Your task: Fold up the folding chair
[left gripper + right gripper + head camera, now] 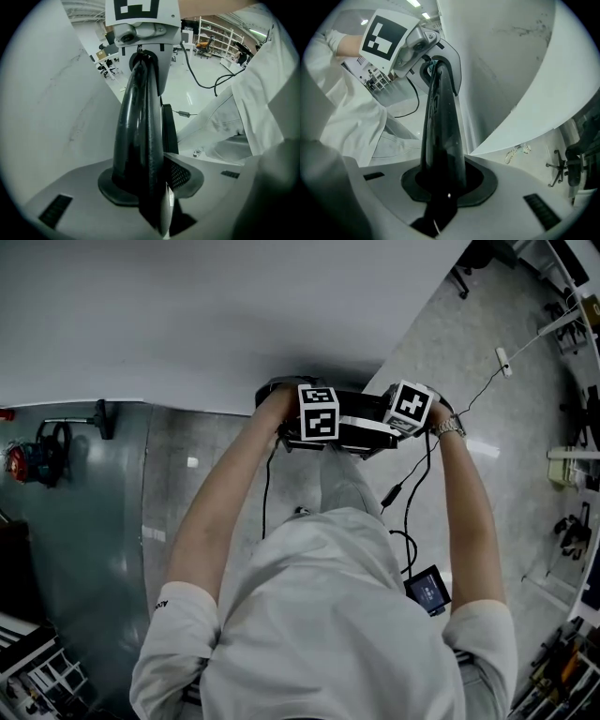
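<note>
The black folding chair (pixel 361 432) is folded flat and stands on edge beside a white wall, seen from above. Both grippers sit on its top edge, pointing steeply down. My left gripper (pixel 317 427) is on the left end and my right gripper (pixel 405 420) on the right end. In the left gripper view the chair (pixel 140 122) runs up between the jaws of my left gripper (pixel 157 201), with a thin pale gap at the right pad. In the right gripper view the chair (pixel 440 126) fills the jaws of my right gripper (pixel 440 197), whose pads press on it.
A white wall (pixel 234 324) rises just beyond the chair. Black cables (pixel 412 484) trail over the pale floor to a small screen device (pixel 428 589). Racks and stands (pixel 572 521) line the right side. A dark floor area with tools (pixel 37 456) lies at the left.
</note>
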Motion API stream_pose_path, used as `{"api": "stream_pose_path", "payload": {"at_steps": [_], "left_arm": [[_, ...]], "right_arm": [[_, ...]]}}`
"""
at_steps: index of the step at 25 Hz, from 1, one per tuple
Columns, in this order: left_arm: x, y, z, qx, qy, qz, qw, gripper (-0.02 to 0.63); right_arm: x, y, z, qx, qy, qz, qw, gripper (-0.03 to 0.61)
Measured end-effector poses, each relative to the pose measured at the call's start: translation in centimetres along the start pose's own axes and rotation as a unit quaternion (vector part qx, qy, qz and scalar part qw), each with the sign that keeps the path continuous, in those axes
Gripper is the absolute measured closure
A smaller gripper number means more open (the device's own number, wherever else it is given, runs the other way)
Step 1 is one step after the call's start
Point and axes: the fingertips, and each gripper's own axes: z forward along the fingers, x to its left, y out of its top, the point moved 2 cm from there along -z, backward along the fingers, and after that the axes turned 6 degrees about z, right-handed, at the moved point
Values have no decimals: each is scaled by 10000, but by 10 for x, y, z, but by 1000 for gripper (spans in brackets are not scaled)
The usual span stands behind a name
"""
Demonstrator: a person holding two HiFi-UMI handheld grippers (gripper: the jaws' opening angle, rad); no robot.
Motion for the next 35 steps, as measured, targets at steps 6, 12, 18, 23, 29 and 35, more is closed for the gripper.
{"api": "stream_pose_path", "payload": {"at_steps": [6, 12, 18, 23, 29, 35], "left_arm": [[16, -3, -7, 65, 517, 30, 9986, 431], [29, -6, -28, -120, 1184, -149, 9928, 379], [38, -2, -70, -275, 2027, -344, 9783, 374], [23, -3, -77, -404, 1679, -536, 9835, 376], [12, -1, -63, -489, 1662, -619, 9829, 381], [17, 0, -65, -521, 1723, -755, 9808, 420]], "right_arm": [[-11, 5, -2, 5, 84, -95, 9999, 506], [-22, 4, -3, 4, 47, -58, 10000, 500], [-36, 7, -3, 0, 12, 34, 10000, 483], [-42, 12, -2, -8, -19, 137, 9999, 469], [-49, 15, 1, -8, -125, 296, 9995, 445], [-49, 13, -3, -121, -313, 277, 9991, 437]]}}
